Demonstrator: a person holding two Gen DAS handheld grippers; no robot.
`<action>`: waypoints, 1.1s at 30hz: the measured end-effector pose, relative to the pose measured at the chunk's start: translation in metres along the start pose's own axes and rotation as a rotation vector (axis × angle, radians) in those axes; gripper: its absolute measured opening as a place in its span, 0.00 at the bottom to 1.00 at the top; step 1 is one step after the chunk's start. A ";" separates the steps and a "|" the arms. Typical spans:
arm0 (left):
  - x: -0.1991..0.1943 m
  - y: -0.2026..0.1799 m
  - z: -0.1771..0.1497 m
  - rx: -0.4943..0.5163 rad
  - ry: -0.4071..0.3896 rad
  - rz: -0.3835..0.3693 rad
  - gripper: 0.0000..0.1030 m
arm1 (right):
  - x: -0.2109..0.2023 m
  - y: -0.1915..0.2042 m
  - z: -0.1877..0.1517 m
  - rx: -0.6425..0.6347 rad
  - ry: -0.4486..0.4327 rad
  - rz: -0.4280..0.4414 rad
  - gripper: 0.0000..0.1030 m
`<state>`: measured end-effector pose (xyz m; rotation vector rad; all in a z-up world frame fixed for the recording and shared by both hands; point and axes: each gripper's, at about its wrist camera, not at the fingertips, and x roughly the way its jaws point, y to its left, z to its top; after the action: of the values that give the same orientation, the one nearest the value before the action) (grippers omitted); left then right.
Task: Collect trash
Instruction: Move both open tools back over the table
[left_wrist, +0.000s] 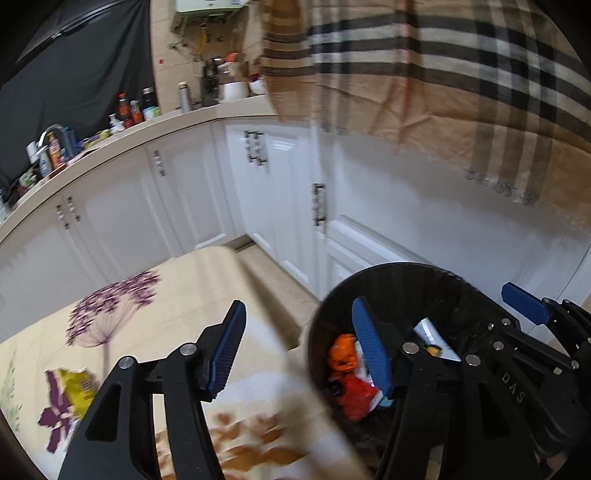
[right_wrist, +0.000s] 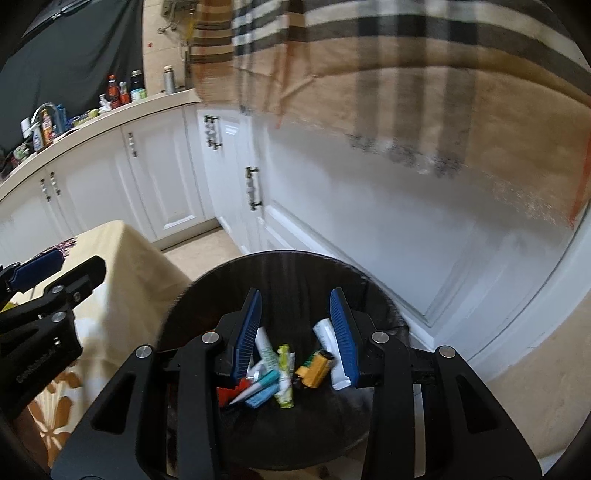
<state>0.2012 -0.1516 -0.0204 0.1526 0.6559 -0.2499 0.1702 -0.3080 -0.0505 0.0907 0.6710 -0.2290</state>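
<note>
My left gripper (left_wrist: 299, 350) is open with nothing between its blue pads. It hangs over the edge of the table with the floral cloth (left_wrist: 155, 295), beside the black bin (left_wrist: 399, 284). Orange and red wrappers (left_wrist: 347, 373) lie inside the bin. A yellow wrapper (left_wrist: 79, 387) lies on the table at the left. My right gripper (right_wrist: 295, 332) is open above the bin (right_wrist: 295, 273), and nothing sits between its pads. Below it, several pieces of trash (right_wrist: 284, 373) rest on the bin's bottom: a white tube, a yellow pack and green and blue wrappers.
White cabinet doors (left_wrist: 266, 206) stand right behind the bin. Above them, a counter (left_wrist: 122, 136) holds bottles and a tap. A plaid cloth (left_wrist: 424, 74) hangs at the upper right. Beige floor tiles (right_wrist: 207, 247) show between the table and the cabinets.
</note>
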 end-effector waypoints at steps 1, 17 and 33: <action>-0.003 0.007 -0.002 -0.006 0.000 0.013 0.59 | -0.002 0.007 0.000 -0.008 -0.001 0.012 0.37; -0.071 0.162 -0.066 -0.193 0.045 0.285 0.64 | -0.034 0.141 -0.012 -0.181 0.006 0.239 0.37; -0.118 0.274 -0.130 -0.367 0.090 0.483 0.65 | -0.052 0.266 -0.037 -0.375 0.059 0.379 0.37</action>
<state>0.1108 0.1614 -0.0324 -0.0332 0.7227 0.3437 0.1718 -0.0348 -0.0443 -0.1356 0.7319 0.2654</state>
